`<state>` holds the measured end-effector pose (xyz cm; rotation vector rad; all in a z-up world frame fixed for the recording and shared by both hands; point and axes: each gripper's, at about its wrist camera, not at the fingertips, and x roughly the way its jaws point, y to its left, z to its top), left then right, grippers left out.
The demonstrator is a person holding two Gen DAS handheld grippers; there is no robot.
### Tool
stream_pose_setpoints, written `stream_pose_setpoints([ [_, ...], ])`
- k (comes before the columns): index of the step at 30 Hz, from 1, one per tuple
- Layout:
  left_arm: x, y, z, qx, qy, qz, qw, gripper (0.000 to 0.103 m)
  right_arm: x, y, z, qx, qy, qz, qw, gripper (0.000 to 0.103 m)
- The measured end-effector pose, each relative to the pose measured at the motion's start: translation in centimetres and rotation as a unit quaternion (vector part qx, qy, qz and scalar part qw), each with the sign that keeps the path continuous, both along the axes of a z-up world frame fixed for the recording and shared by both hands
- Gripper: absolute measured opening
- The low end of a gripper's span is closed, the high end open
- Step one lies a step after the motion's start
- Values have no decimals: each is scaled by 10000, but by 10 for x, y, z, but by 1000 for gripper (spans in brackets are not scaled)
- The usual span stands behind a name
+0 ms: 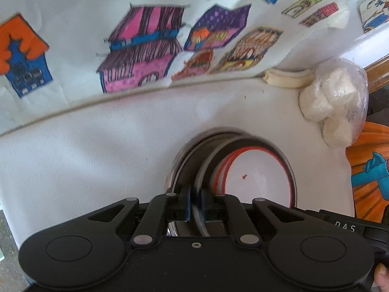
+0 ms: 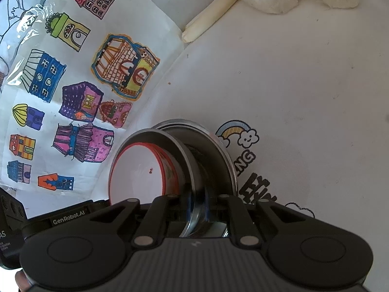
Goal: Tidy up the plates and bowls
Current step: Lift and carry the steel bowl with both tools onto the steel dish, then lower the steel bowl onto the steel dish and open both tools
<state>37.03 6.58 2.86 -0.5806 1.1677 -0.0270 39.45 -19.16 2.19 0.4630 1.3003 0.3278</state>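
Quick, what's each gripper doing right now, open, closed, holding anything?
Left gripper: closed on the steel bowl rim.
Right gripper: closed on the same bowl's rim, opposite side.

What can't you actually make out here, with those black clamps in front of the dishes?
- Near side of the metal bowls: both views, hidden behind each gripper's body.
- Far rim of the metal bowls: left wrist view, smeared by blur.
- Red speck in the white bowl: both views, too small to identify.
- Plastic-wrapped white bundle: right wrist view, cut off by the top edge.
- Black lettering on the table cover: right wrist view, partly behind the right gripper.
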Motion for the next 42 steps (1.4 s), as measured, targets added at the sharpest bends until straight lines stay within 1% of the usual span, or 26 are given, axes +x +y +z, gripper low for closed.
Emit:
stream_pose_setpoints([
  [12, -3, 0, 4, 48, -47, 2, 10000, 10, -4, -3, 1, -6, -32, -26, 10000, 15],
  [17, -5, 2, 10, 105, -126, 62, 9998, 21, -6, -6, 5, 3, -84, -48, 10000, 17],
  [21, -9, 1, 15, 255, -190, 106, 9994, 30, -9, -9, 13, 7, -259, -70, 9996, 21],
  [24, -13, 0, 18, 339, -236, 156, 9990, 36, -12, -10, 20, -117, -401, -73, 9991, 21],
  [25, -14, 0, 20, 342, -269, 172, 9989, 43, -14, -10, 22, -152, -442, -77, 9989, 21],
  [26, -16, 1, 22, 369, -297, 198, 9987, 46, -15, -10, 23, -165, -464, -82, 9988, 21],
  [30, -22, 0, 30, 478, -411, 222, 9978, 50, -22, -13, 28, -202, -555, -109, 9982, 27],
  [32, -26, 0, 33, 438, -484, 220, 9976, 61, -25, -15, 31, -199, -586, -129, 9980, 30],
  [36, -34, -3, 42, 412, -625, 165, 9971, 64, -34, -18, 38, -205, -670, -152, 9974, 36],
  [38, -40, -6, 47, 416, -697, 135, 9966, 69, -39, -20, 42, -223, -737, -177, 9969, 40],
  [40, -45, -8, 51, 418, -774, 105, 9961, 74, -45, -22, 46, -245, -814, -200, 9962, 51],
  [42, -52, -11, 56, 449, -877, 92, 9951, 78, -51, -25, 50, -273, -890, -202, 9955, 57],
])
